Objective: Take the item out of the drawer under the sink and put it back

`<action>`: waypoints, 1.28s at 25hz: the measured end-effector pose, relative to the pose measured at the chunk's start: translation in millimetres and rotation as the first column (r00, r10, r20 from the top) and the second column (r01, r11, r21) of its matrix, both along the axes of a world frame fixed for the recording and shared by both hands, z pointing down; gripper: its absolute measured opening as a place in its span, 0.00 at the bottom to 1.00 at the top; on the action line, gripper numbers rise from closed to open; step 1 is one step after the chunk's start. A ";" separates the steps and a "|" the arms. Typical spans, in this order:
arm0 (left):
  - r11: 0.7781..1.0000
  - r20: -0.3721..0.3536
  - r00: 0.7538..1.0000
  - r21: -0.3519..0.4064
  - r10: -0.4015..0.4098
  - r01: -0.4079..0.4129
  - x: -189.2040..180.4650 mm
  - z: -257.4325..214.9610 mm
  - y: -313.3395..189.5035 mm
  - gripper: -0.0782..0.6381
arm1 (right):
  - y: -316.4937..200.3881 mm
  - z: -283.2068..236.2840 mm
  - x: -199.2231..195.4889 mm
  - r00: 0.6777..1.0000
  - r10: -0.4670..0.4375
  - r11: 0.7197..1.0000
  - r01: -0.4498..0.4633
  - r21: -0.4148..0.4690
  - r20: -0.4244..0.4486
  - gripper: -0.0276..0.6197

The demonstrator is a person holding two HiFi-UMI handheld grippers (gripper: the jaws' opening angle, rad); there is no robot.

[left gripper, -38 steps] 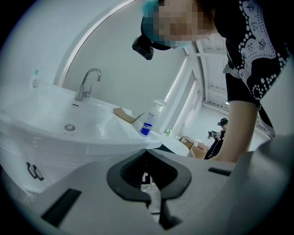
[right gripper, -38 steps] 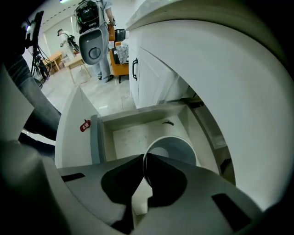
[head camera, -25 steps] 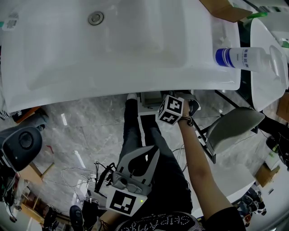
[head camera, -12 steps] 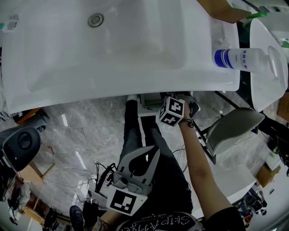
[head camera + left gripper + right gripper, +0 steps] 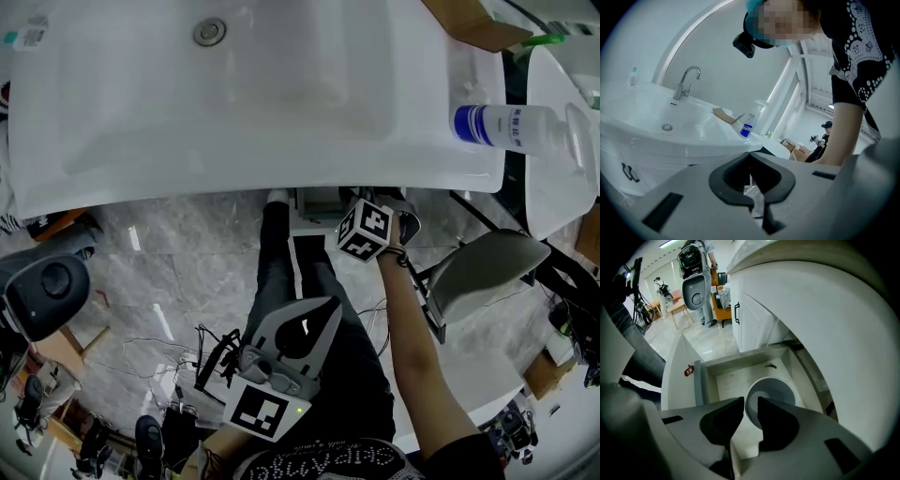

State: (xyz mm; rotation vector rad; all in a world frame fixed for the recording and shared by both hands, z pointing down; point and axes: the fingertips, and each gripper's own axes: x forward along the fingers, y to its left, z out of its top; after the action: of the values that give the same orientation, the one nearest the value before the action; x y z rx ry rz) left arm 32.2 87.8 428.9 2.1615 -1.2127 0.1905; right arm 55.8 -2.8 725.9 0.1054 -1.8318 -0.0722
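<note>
While right hand-held gripper (image 5: 751, 401) just spread astride one bowl (image 5: 774, 389) rim, left hand-held gripper (image 5: 750, 154) pressed together.

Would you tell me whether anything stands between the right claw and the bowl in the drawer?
Nothing visible does. The right claw hangs over the bowl in the open drawer; its jaws have just been opening, the bowl's rim showing between them.

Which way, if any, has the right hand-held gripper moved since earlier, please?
No; hand-held gripper stays below sink rim, jaws just opening astride bowl rim.
</note>
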 end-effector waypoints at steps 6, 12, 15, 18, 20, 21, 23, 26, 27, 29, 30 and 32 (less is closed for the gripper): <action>0.998 -0.008 0.998 0.014 0.057 -0.057 10.2 -5.8 0.7 0.12 | 0.5 -25.9 -3.3 0.993 0.086 0.996 -0.086 0.001 0.079 0.17; 0.995 -0.008 0.995 0.043 0.095 -0.095 18.3 -15.8 1.9 0.12 | 4.9 -57.5 -3.9 0.969 0.143 0.988 -0.152 0.032 0.199 0.17; 0.992 0.003 0.994 0.062 0.113 -0.113 20.2 -21.9 3.4 0.12 | 2.2 -81.0 3.6 0.947 0.193 0.972 -0.220 0.079 0.258 0.17; 0.990 0.010 0.992 0.072 0.124 -0.125 21.0 -30.5 6.2 0.12 | 0.4 -108.5 12.0 0.911 0.254 0.947 -0.303 0.108 0.325 0.17; 0.988 0.014 0.992 0.083 0.128 -0.128 23.0 -37.0 6.7 0.12 | 1.3 -124.8 16.9 0.881 0.298 0.931 -0.353 0.093 0.368 0.17; 0.987 0.017 0.991 0.092 0.129 -0.130 24.2 -40.1 6.2 0.12 | 1.7 -131.6 19.0 0.863 0.318 0.923 -0.377 0.079 0.393 0.17; 0.985 0.024 0.991 0.107 0.131 -0.133 26.7 -46.0 5.1 0.12 | 1.8 -145.2 21.7 0.823 0.355 0.907 -0.417 0.049 0.444 0.16; 0.982 0.041 0.992 0.139 0.123 -0.127 28.2 -58.2 4.0 0.12 | 1.8 -176.7 20.9 0.743 0.393 0.881 -0.473 0.011 0.542 0.10; 0.980 0.049 0.992 0.156 0.117 -0.123 27.6 -63.7 3.0 0.12 | 2.3 -190.0 20.1 0.706 0.407 0.869 -0.494 -0.009 0.580 0.09; 0.975 0.068 0.992 0.190 0.104 -0.115 25.1 -74.4 1.3 0.12 | 5.4 -216.9 17.7 0.628 0.434 0.849 -0.525 -0.060 0.646 0.08; 0.973 0.078 0.992 0.204 0.096 -0.110 23.9 -79.1 1.5 0.12 | 8.2 -229.9 15.8 0.593 0.441 0.843 -0.531 -0.084 0.673 0.07; 0.967 0.103 0.992 0.233 0.079 -0.102 23.0 -87.4 3.4 0.12 | 14.3 -256.0 9.9 0.526 0.452 0.835 -0.533 -0.134 0.720 0.07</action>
State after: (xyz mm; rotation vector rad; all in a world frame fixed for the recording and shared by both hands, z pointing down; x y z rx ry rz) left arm 55.1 91.2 341.5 2.4423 -1.2427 0.1952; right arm 65.7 11.5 469.9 0.8488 -2.5344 0.3357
